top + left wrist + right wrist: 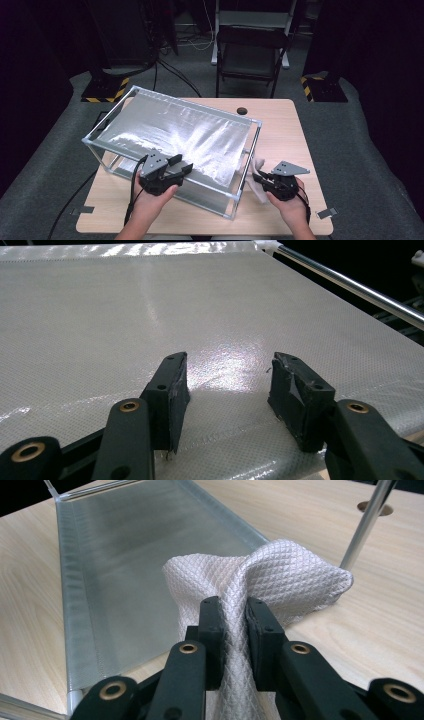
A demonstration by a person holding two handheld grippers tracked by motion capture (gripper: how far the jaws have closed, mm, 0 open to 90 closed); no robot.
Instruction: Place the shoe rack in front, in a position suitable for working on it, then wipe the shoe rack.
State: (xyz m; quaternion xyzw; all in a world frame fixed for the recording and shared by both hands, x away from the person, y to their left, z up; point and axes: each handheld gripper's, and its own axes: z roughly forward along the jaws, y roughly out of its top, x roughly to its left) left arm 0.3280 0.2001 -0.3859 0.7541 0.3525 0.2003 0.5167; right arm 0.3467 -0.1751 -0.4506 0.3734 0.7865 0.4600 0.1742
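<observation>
Right gripper (234, 611) jaws pinched narrow on a white waffle-weave cloth (280, 575), fabric bunched between the pads, hand low at the table's (285, 127) near right edge. Cloth sits just right of the metal rack (239, 195) frame's corner post. Left gripper (227, 385) jaws parted about halfway, holding nothing, tips resting over the rack's upper mesh shelf (150, 310), left hand under it.

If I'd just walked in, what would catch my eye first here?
Probably the shiny mesh shelf on its metal frame, slanting across the wooden table. Next, the white waffle-weave cloth pinched in the right gripper beside the frame's right end. The left gripper rests open on the mesh's near edge.
</observation>
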